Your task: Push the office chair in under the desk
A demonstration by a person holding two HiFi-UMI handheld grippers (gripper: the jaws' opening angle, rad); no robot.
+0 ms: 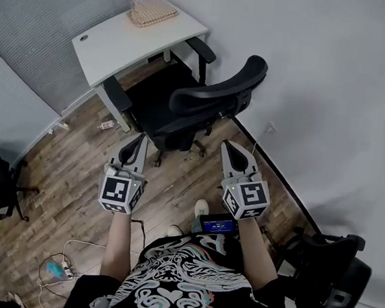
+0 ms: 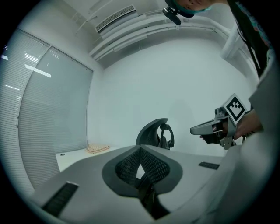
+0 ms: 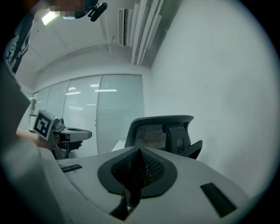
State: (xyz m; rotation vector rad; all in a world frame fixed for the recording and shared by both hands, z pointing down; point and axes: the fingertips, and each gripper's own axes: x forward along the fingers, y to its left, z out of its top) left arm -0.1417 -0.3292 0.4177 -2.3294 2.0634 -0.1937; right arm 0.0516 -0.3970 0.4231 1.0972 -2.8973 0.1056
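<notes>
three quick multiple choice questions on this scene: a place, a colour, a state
1. Where does the woven mat lie? A on the desk; B on the chair seat; C on the floor.
2. What colour is the office chair? A white; B black; C red.
3. How do the left tongs and right tongs stand? A both wide open; B gripping the backrest; C both shut, empty.
Answers: 1 A, it sits at the desk's far corner. 2 B, frame and seat are black. 3 C, both gripper views show them together with nothing between.
</notes>
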